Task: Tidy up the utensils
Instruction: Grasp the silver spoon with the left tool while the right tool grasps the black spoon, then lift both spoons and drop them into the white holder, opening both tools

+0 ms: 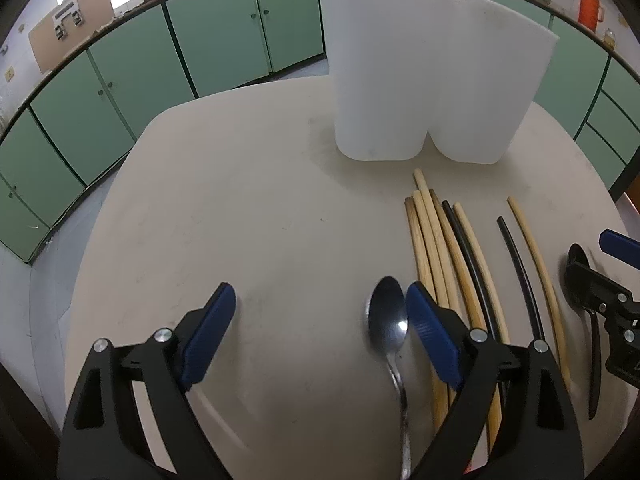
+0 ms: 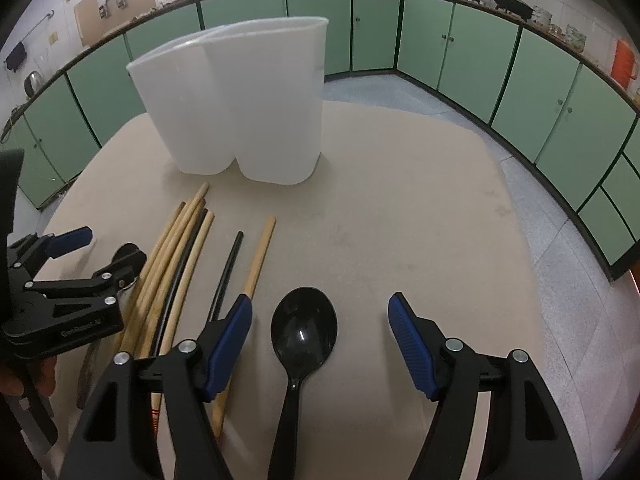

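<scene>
Both grippers are held low over the tabletop (image 2: 400, 220) with their jaws spread wide, and nothing is held in either one. The left gripper (image 1: 320, 300) is placed by the metal spoon (image 1: 388, 316), whose bowl lies just beside the inner side of the right-hand pad. The right gripper (image 2: 320, 312) is placed around the black spoon (image 2: 304, 328), whose bowl lies flat between the pads, a bit nearer the left one. The step in hand is judged to be picking up a spoon. To do it well, each spoon should be brought to the middle of the gap, and the thin neck should be pinched, not the round bowl, which could slip. The white holder (image 2: 240, 104) is stood upright at the far side, with two cups in it; what is inside cannot be seen. The chopsticks (image 2: 176, 264), some wooden and some black, are laid between the two spoons. They are very close to the pads, so they could be bumped or caught by mistake.
</scene>
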Demonstrator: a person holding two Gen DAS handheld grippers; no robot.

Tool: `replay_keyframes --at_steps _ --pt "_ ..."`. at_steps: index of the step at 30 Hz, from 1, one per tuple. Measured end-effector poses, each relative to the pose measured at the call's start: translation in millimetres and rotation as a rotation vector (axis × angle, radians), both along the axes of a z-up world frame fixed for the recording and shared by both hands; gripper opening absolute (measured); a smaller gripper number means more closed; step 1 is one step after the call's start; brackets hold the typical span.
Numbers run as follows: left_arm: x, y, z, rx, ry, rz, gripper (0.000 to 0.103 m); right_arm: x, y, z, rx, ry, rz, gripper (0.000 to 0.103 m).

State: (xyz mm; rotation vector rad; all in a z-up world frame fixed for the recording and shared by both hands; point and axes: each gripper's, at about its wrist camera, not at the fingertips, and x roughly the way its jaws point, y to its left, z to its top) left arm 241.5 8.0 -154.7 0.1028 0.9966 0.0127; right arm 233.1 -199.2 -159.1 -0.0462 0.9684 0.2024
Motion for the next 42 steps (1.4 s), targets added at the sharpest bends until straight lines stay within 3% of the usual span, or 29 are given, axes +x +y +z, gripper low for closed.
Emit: replay_keyframes --at_steps 10,16,22,23,27,30,35,42 --pt "8 4 -8 -0.021 -0.003 0.010 0.086 7 7 -5 -0.016 0.023 0.008 0.065" --pt "13 11 -8 -0.052 0.004 0.009 0.079 12 13 -9 -0.034 0.055 -0.001 0.061" --pt "16 4 -5 -0.063 -0.008 -0.028 0.056 17 8 -8 -0.027 0.068 -0.032 0.058" --pt "16 1 -4 -0.063 -0.011 -0.038 0.048 16 9 -9 -0.033 0.067 -0.030 0.057" --pt "15 -5 -3 -0.053 -0.018 -0.064 0.026 17 4 -8 -0.019 0.068 -0.026 0.035" --pt "15 -5 -2 -0.057 -0.024 -0.069 0.026 15 0 -9 0.004 0.066 -0.025 0.035" --pt "-9 -3 2 -0.103 -0.095 -0.094 0.026 -4 -14 3 0.091 -0.042 -0.010 0.035" --pt "-47 18 31 -0.181 -0.339 -0.083 0.025 -26 -28 31 0.155 -0.255 -0.008 0.035"
